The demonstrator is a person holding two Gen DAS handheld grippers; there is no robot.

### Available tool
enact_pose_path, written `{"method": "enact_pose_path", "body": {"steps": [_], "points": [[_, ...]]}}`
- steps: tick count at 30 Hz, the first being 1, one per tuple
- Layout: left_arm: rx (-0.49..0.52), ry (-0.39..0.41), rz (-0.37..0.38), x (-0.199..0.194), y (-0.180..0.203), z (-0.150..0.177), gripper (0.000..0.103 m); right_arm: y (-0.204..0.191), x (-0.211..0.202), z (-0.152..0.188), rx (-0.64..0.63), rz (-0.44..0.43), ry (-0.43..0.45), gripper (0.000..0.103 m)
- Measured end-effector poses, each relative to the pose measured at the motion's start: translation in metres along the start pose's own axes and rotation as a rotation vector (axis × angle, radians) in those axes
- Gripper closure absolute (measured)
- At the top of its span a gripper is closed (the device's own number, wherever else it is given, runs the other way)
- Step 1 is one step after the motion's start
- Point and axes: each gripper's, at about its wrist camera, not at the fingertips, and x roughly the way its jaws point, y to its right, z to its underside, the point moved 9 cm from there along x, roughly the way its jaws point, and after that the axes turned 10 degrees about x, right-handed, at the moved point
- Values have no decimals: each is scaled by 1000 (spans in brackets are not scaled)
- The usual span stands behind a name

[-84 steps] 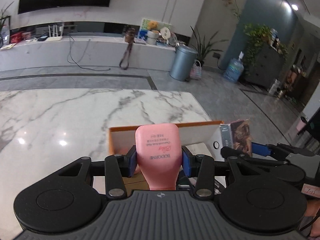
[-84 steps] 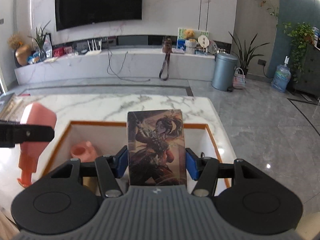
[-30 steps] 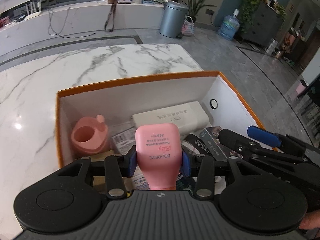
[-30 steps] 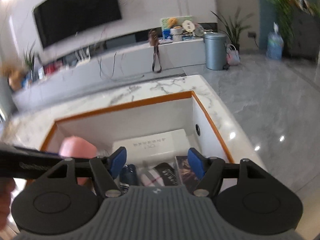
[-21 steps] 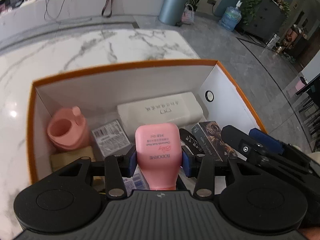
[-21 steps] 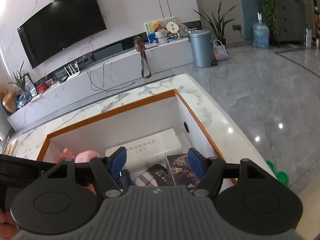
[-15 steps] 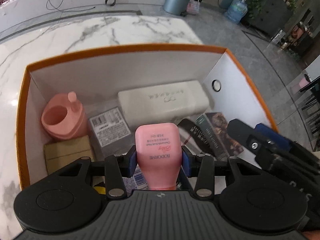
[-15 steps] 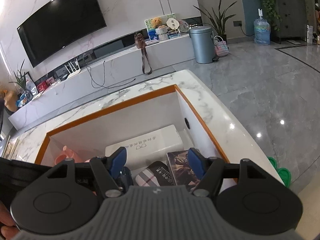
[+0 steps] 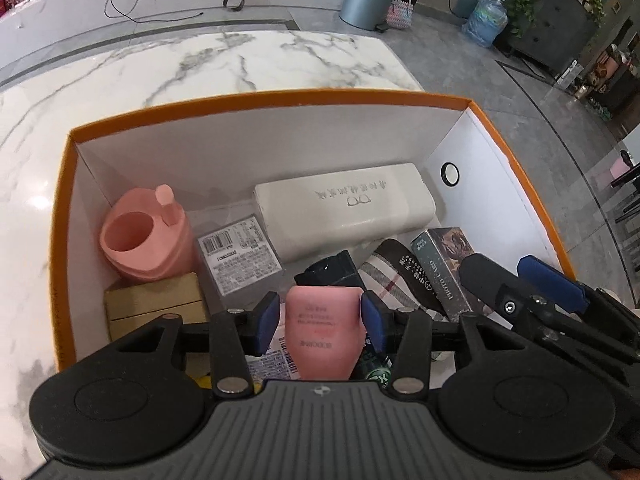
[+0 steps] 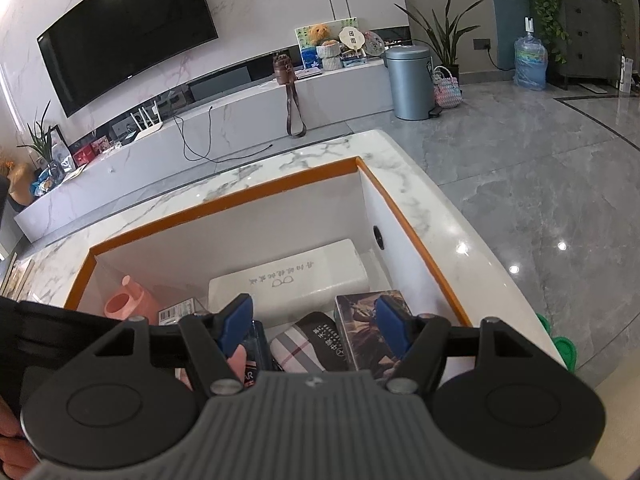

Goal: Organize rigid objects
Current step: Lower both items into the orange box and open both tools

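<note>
The orange-rimmed white box (image 9: pixel 256 98) sits on the marble table and holds several items. My left gripper (image 9: pixel 320 322) hangs low inside it, jaws opening, with the pink Bodorme bottle (image 9: pixel 324 332) between the pads. A thin gap shows at the left pad, and the bottle leans forward onto the items below. My right gripper (image 10: pixel 314 326) is open and holds nothing, hovering over the box's right side; in the left wrist view the right gripper (image 9: pixel 516 280) sits at the right. The illustrated card box (image 10: pixel 360 316) lies under it, inside the box.
Inside the box lie a white glasses case (image 9: pixel 344 208), a pink cup (image 9: pixel 144 240), a barcode-labelled clear box (image 9: pixel 238 256), a tan carton (image 9: pixel 154 306) and a checked pouch (image 9: pixel 384 280). The marble table (image 9: pixel 200 64) extends behind and left. A hand (image 10: pixel 10 456) shows at the lower left.
The right gripper held the card box at first, and it now lies in the box. The left gripper sank into the box; its pads parted and the pink bottle tipped forward between them.
</note>
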Motion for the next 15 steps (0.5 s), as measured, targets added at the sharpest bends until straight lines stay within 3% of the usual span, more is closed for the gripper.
{"method": "enact_pose_path", "body": {"steps": [7,15], "points": [[-19,140,-8,-41,-5,-9,41,-1,-3,-1,-12,12,11,34],[77,395,-134,-125,-10,-6,41,-20,-39,1,-75,-48,86,23]]}}
